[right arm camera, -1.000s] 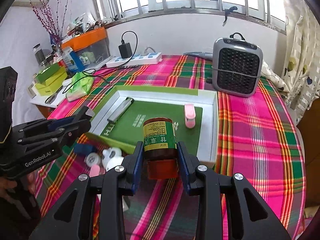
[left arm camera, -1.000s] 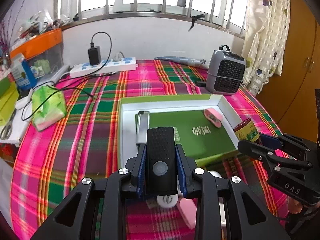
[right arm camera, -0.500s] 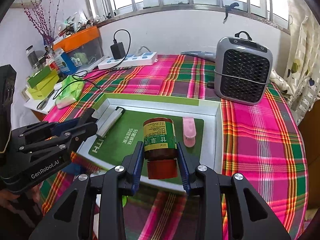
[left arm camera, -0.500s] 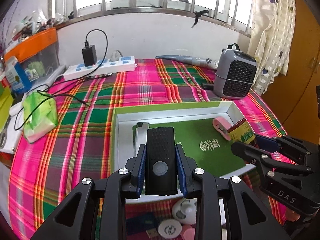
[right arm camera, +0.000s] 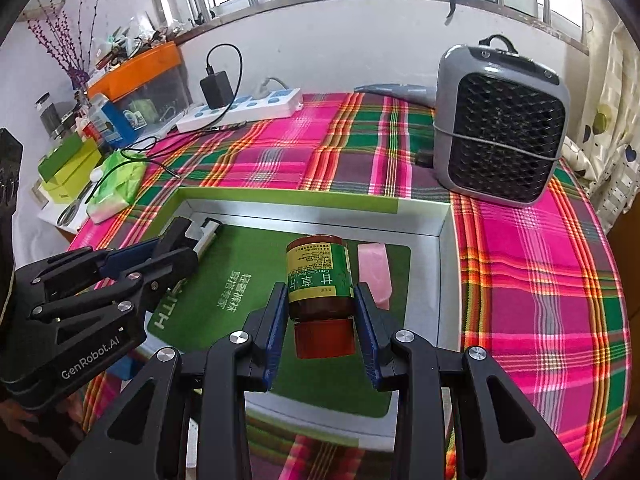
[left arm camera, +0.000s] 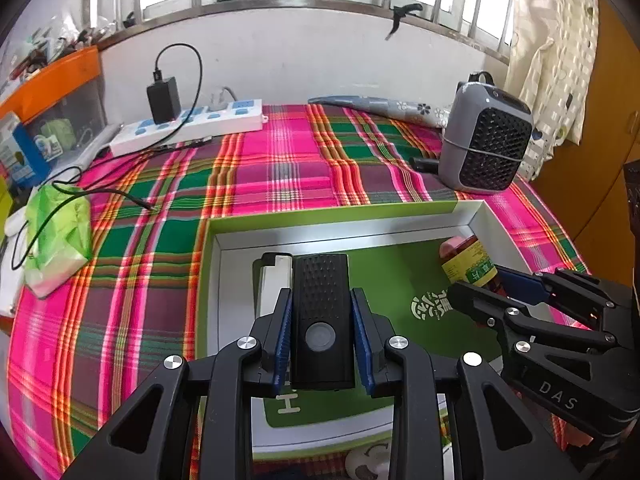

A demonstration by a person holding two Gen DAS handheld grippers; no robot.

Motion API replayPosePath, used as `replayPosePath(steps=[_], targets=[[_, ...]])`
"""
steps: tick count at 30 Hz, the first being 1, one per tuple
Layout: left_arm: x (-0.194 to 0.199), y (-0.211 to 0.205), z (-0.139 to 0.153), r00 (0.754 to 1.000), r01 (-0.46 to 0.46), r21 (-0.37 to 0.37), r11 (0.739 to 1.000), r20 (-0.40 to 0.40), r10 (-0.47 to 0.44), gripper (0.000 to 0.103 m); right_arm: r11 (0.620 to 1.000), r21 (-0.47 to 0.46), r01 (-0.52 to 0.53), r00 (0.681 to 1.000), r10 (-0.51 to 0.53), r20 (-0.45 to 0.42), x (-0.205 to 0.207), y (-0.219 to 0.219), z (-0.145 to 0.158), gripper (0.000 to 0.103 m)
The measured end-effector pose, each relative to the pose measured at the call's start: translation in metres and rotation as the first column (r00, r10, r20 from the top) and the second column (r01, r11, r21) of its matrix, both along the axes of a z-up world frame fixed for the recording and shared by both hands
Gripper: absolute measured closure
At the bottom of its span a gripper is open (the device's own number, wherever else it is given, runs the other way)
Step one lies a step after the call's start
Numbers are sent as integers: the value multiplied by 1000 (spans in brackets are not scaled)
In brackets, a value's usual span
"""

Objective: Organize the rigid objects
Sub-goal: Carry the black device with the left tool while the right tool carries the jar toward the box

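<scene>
- The left hand-held gripper (left arm camera: 322,330) is narrowed onto a black remote-like device (left arm camera: 323,312); both blue pads press its long sides, and its round button faces up.
- That device hangs over the left part of the green-lined box (left arm camera: 404,216), just beside a white lighter-shaped piece (left arm camera: 275,280) lying on the liner.
- The box's white walls stand low; its far edge and right corner are clear to see, and the green liner between the two grippers lies bare.
- The right hand-held gripper (right arm camera: 320,320) is closed part-way on a brown jar (right arm camera: 320,280) with a green and yellow label, gripped low on the body, its red cap towards the camera.
- The jar is tilted over the liner's right part, near a pink object (right arm camera: 376,272) lying inside the box.
- Beyond the box, the plaid tabletop (right arm camera: 532,280) is open on the right up to a grey heater (right arm camera: 500,128); a white power strip (left arm camera: 188,126) sits at the back left.
</scene>
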State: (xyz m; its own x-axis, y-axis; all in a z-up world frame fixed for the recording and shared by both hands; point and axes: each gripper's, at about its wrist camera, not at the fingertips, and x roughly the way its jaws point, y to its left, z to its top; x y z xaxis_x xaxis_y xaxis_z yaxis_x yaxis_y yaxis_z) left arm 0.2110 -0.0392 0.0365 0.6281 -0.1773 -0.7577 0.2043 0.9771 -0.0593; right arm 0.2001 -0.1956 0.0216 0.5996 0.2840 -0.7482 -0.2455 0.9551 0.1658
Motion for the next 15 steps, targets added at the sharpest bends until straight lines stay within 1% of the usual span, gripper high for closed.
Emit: replayPosePath(steps=[15], targets=[[14, -13, -15, 999, 24, 29, 999, -35, -23, 76, 1000, -11, -8, 1000, 8, -21, 18, 5, -12, 69]])
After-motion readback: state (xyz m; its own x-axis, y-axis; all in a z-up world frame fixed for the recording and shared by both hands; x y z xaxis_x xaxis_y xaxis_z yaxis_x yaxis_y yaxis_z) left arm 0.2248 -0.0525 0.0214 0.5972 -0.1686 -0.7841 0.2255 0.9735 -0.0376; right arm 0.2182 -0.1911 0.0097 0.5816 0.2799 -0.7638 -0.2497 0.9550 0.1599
